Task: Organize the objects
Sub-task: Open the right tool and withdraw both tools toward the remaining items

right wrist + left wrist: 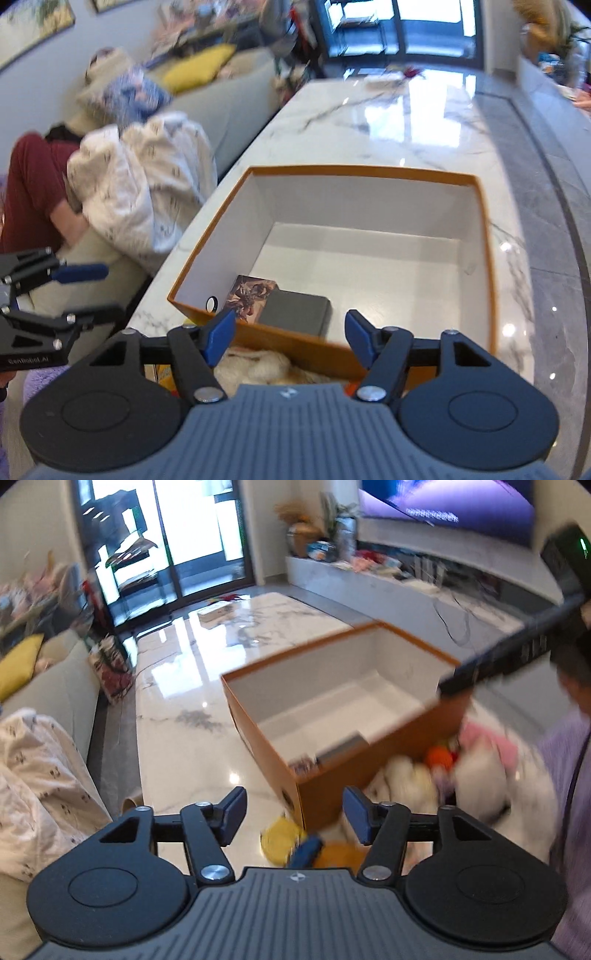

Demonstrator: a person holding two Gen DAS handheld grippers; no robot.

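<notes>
An orange box with a white inside stands on the marble table; it also shows in the right wrist view. In it lie a grey box, a patterned card and a small ring. My left gripper is open and empty, low by the box's near corner, above blurred yellow, blue and orange toys. My right gripper is open and empty over the box's near wall, above a cream plush. A pile of soft toys lies right of the box.
The marble table stretches far towards a glass door. A sofa with a white blanket and yellow cushion runs along the left. A TV and low shelf are on the right. A person in red sits on the sofa.
</notes>
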